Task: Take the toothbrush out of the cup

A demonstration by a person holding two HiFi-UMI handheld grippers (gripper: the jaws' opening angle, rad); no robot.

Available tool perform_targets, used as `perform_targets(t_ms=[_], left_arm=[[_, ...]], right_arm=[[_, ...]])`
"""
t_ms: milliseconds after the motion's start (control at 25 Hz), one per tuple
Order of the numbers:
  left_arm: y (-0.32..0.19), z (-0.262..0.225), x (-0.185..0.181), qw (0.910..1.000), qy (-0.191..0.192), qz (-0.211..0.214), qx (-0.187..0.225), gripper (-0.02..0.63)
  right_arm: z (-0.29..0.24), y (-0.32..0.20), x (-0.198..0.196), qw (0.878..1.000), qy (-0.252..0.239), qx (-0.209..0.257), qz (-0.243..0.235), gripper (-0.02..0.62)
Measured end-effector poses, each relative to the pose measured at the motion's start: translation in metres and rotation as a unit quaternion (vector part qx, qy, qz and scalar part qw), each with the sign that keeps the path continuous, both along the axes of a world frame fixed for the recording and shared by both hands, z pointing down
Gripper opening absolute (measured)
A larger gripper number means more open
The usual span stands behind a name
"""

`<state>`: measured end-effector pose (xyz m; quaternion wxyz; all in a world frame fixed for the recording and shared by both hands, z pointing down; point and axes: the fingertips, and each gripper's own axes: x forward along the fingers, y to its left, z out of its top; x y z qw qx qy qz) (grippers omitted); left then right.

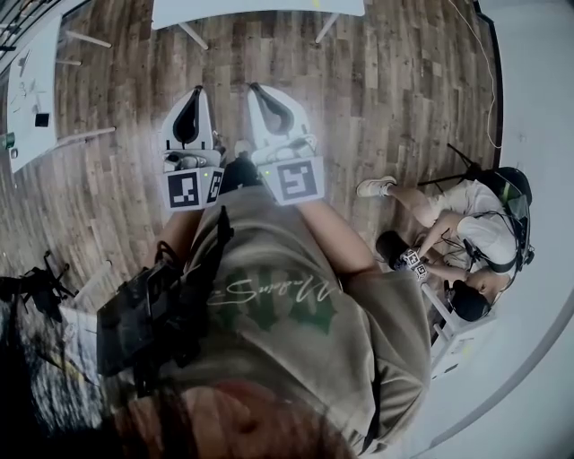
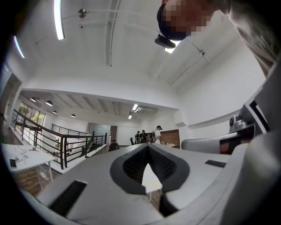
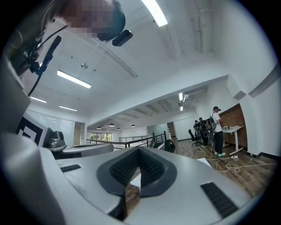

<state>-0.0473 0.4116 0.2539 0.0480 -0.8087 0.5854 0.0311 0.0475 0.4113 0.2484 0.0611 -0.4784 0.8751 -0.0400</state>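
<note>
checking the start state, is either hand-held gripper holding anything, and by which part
Nothing is held: the left hand-held gripper and the right hand-held gripper both have their jaws shut together with nothing between them.

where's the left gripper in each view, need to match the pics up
Head view: left gripper upper middle, just left of the right gripper.
Left gripper view: the gripper itself fills the lower middle, jaws shut.
Right gripper view: side-on at the left edge.
Shared landmark: the white table ahead, at the head view's top edge, behind the jaw hollow in both gripper views.
</note>
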Motion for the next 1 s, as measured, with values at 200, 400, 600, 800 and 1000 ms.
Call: perform_targets(t_ms=[200, 400, 600, 800, 1000], left_arm=[[-0.0004, 0.0003, 0.0009, 1.0000, -0.001, -0.001, 0.002, 0.012], [-0.0011, -0.0019, 0.0000, 1.0000, 0.002, -0.002, 0.005, 0.012], [-0.0024, -0.0042, 0.0024, 0.9999, 0.005, 0.000, 0.009, 0.012], [-0.0057, -0.0050, 0.0041, 0.9999, 0.008, 0.001, 0.010, 0.012], [-0.0053, -0.0004, 0.0032, 0.9999, 0.016, 0.000, 0.004, 0.012]], right_arm=[[-0.0018, -0.0015, -0.0042, 1.000, 0.006, 0.002, -0.009, 0.002], [-0.0044, -0.0020, -0.0066, 1.000, 0.016, 0.011, -0.010, 0.002], [-0.0051, -0.0013, -0.0061, 1.000, 0.020, 0.014, -0.007, 0.002], [-0.0059, -0.0033, -0.0010, 1.000, 0.027, 0.010, 0.000, 0.002], [-0.0031, -0.0034, 0.0012, 0.999, 0.030, 0.011, 0.005, 0.002]])
